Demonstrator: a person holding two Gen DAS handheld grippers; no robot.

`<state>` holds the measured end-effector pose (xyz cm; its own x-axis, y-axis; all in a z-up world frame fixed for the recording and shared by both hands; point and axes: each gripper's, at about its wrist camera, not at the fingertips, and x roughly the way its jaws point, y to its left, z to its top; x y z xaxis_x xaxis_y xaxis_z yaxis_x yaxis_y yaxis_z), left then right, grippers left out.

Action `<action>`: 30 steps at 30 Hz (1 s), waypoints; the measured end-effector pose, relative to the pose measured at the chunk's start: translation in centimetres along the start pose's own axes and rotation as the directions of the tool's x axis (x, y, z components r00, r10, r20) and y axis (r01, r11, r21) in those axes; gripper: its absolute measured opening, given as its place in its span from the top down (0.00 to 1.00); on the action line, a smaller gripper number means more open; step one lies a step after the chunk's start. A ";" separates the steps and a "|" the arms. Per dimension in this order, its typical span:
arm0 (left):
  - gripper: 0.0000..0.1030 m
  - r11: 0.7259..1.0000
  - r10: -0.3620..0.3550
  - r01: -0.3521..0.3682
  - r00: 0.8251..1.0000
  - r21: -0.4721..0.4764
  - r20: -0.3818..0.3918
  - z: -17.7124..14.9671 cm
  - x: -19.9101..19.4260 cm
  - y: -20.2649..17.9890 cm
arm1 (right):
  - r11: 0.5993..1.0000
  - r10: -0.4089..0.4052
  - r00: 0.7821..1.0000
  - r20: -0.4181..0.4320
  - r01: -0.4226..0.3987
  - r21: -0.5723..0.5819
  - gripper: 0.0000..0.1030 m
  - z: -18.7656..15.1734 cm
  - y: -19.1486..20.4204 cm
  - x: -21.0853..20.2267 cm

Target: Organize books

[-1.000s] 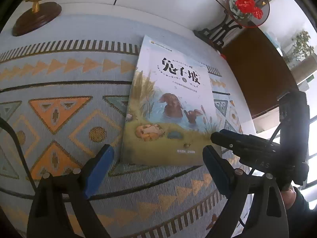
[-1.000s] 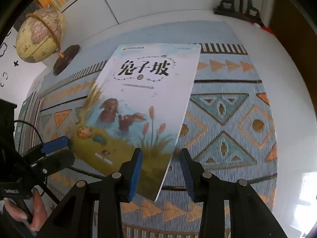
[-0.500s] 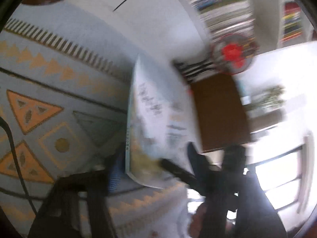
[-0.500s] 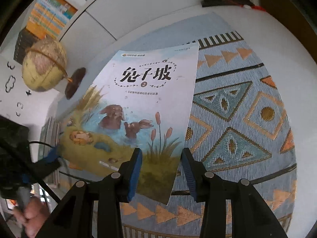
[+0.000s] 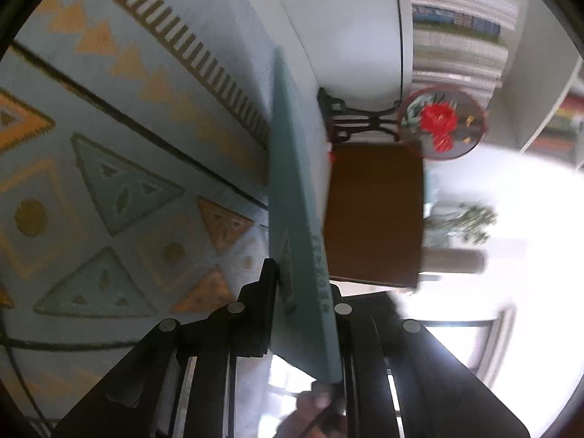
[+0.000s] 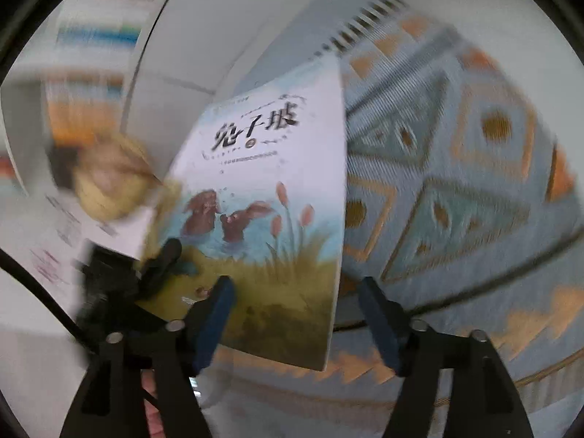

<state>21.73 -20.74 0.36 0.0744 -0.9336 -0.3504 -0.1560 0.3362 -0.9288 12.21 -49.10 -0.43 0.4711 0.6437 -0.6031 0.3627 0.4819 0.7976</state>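
Black gripper frames, silver screws; right gripper (image 6: 295, 319) blue fingers (image 6: 213, 319).

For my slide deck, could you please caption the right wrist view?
Right tongs opening around the picture book, which the left tongs pinch above the patterned cloth.

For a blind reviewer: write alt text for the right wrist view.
A picture book with two brown rabbits in water on its cover is held off a patterned blue and orange tablecloth, pinched at its lower left corner by the left claw. The right claw is opening, its blue pads off the book's lower edge. A blurred globe sits behind.
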 end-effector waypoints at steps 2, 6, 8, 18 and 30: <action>0.89 1.000 -0.012 0.012 1.000 -0.022 -0.013 0.1 0.0 0.3 | 0.988 0.118 0.993 0.010 -0.118 0.099 0.31 0.1 -1.7 0.1; 0.89 0.998 0.065 -0.065 0.998 0.011 -0.012 -0.2 0.1 0.3 | 0.977 0.176 0.984 0.031 -0.179 0.115 0.53 0.5 -1.9 0.8; 0.90 0.986 0.158 -0.157 0.987 0.053 -0.002 -0.5 0.2 0.1 | 0.993 0.113 0.993 0.018 -0.114 0.043 0.69 0.6 -0.5 1.3; 0.82 0.710 0.564 -0.551 0.818 0.439 0.114 -7.3 1.0 -3.6 | 0.759 -0.308 0.939 0.150 0.338 -0.556 0.83 -5.9 8.8 1.5; 0.81 0.559 0.600 -0.646 0.748 0.520 0.285 -20.4 -3.7 -10.3 | 0.596 -0.264 0.936 0.235 0.349 -0.723 0.83 -14.9 12.4 -4.8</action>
<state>2.96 -23.33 13.72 0.2427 -0.4610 -0.8536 0.3767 0.8556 -0.3550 2.47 -37.34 12.47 0.5338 0.3356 -0.7762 -0.2004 0.9419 0.2694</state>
